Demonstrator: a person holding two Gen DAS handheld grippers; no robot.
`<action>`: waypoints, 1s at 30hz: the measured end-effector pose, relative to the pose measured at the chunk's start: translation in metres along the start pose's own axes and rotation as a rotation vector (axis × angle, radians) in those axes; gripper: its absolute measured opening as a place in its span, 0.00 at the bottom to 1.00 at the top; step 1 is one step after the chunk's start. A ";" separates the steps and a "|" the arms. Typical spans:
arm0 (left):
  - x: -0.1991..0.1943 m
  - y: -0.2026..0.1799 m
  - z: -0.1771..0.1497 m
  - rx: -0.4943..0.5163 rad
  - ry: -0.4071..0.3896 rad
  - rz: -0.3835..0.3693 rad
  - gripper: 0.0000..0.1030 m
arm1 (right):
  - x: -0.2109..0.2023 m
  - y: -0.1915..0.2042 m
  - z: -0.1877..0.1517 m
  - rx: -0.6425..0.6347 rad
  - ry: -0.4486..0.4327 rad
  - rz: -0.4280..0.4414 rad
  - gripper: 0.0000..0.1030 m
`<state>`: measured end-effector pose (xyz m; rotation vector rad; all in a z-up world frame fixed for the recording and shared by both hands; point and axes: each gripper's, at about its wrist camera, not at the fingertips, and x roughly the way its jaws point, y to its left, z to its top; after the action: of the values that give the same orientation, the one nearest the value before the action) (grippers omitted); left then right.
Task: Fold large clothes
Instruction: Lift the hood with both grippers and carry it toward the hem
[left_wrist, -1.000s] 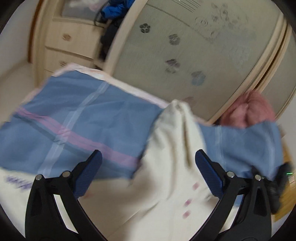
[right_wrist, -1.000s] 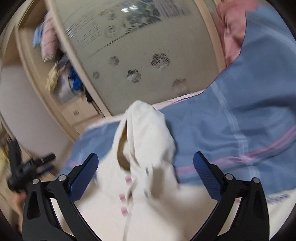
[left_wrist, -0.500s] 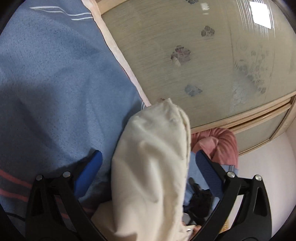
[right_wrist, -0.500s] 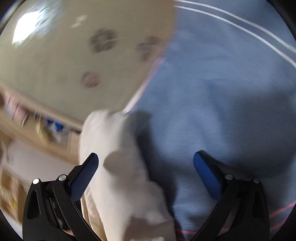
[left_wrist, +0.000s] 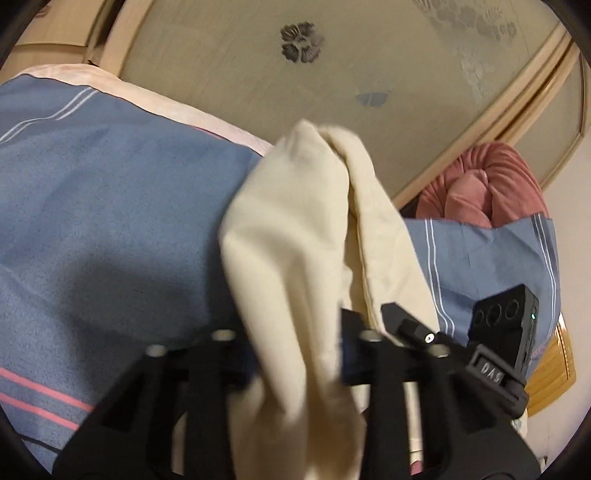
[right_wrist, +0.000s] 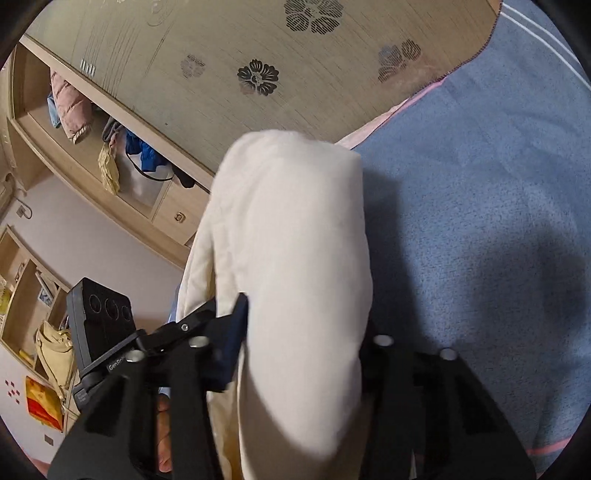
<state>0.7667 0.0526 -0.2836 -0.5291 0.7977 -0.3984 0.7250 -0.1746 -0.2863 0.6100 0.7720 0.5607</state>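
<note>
Now both the left tongs (left_wrist: 295, 354) and the right tongs (right_wrist: 303, 347) have just closed and are clamped on the cream garment (left_wrist: 295, 236), in the frame centre over the blue blanket (left_wrist: 110, 206), so the next move probably calls for lifting both grips together.

Left wrist view: sits just behind left gripper (left_wrist: 299, 354), faces forward and slightly down, very close to cream garment (left_wrist: 295, 236); blue bedspread (left_wrist: 110, 206) to its left. Right wrist view: same setup behind right gripper (right_wrist: 303, 350), bedspread (right_wrist: 480, 221) to right. Shared: garment (right_wrist: 295, 240), bedspread, flower-patterned wardrobe door (left_wrist: 295, 66) (right_wrist: 258, 55); each shows the other gripper.
</note>
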 end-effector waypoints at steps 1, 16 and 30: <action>-0.002 0.001 0.001 -0.003 -0.006 0.009 0.18 | -0.001 0.002 0.000 -0.027 -0.006 -0.018 0.26; -0.028 -0.061 -0.009 0.243 -0.103 0.287 0.15 | -0.016 0.058 0.008 -0.241 -0.060 -0.324 0.16; -0.234 -0.120 -0.166 0.290 -0.238 0.228 0.15 | -0.187 0.144 -0.150 -0.373 -0.122 -0.243 0.15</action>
<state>0.4748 0.0305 -0.1780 -0.2059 0.5503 -0.2286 0.4645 -0.1546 -0.1859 0.1991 0.5953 0.4242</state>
